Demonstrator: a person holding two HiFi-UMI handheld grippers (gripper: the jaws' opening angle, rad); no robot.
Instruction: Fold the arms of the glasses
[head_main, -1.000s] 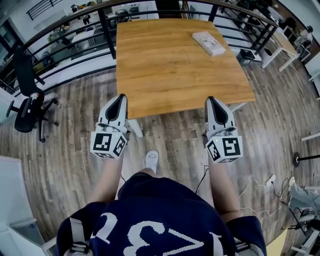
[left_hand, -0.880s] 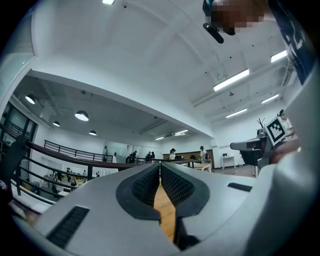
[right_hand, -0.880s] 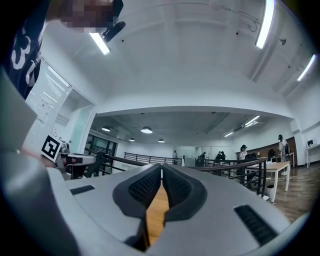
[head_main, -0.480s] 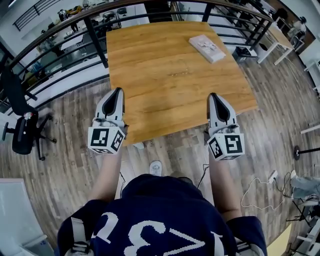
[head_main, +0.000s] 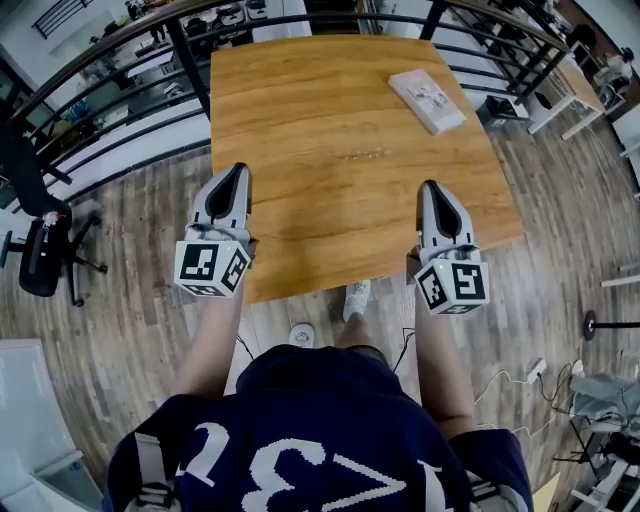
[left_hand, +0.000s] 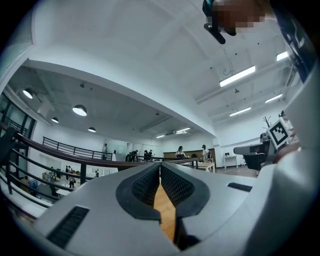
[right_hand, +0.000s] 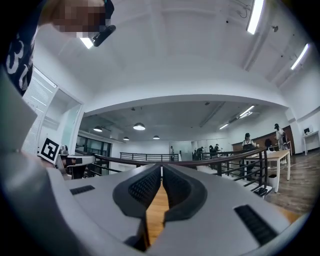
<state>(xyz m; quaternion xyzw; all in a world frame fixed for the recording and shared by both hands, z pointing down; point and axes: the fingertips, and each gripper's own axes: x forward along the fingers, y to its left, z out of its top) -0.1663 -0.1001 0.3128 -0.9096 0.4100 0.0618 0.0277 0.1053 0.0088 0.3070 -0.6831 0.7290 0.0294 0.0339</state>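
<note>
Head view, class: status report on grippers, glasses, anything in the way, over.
Left gripper shut, empty; right gripper shut, empty; both at table's near edge. Glasses not made out; white box far right. Nothing in the way.

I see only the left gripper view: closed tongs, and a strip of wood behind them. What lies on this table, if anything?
Observer: In the head view, a flat white box lies near the far right corner of the wooden table.
Operator: Is there anything else on the wood?
Observer: Only a faint thin mark near the table's middle. It is too small for me to tell what it is.
Operator: In what state are the other tongs?
Observer: The right tongs are shut with nothing between them. They are held over the near right part of the table.
</note>
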